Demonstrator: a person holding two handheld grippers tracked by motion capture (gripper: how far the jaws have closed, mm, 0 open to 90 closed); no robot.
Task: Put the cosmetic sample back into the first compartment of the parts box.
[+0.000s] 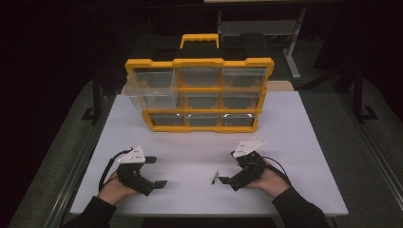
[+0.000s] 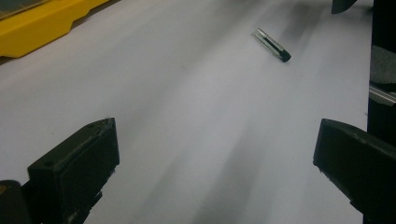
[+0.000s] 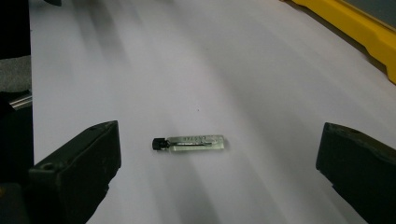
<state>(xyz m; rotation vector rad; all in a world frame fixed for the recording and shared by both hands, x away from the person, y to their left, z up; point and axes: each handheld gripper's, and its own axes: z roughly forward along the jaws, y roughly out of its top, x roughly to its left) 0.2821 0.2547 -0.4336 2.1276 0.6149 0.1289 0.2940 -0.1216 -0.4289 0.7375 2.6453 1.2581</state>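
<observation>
Right gripper view has the small clear vial (image 3: 189,143) with a black cap lying flat on the white table (image 3: 233,70), crosswise just ahead of the right gripper (image 3: 217,168), whose jaws stand spread wide to either side of it without touching it. From the high view, the vial (image 1: 215,177) lies near the table's front edge, just beside the right gripper (image 1: 228,167) and well apart from the left gripper (image 1: 157,171). The left gripper is also spread open and holds nothing; in its own view the vial (image 2: 272,45) lies farther off on the bare table. Behind, a yellow and black organizer (image 1: 199,90) with clear drawers stands upright, its middle-left drawer (image 1: 152,95) pulled partly out.
</observation>
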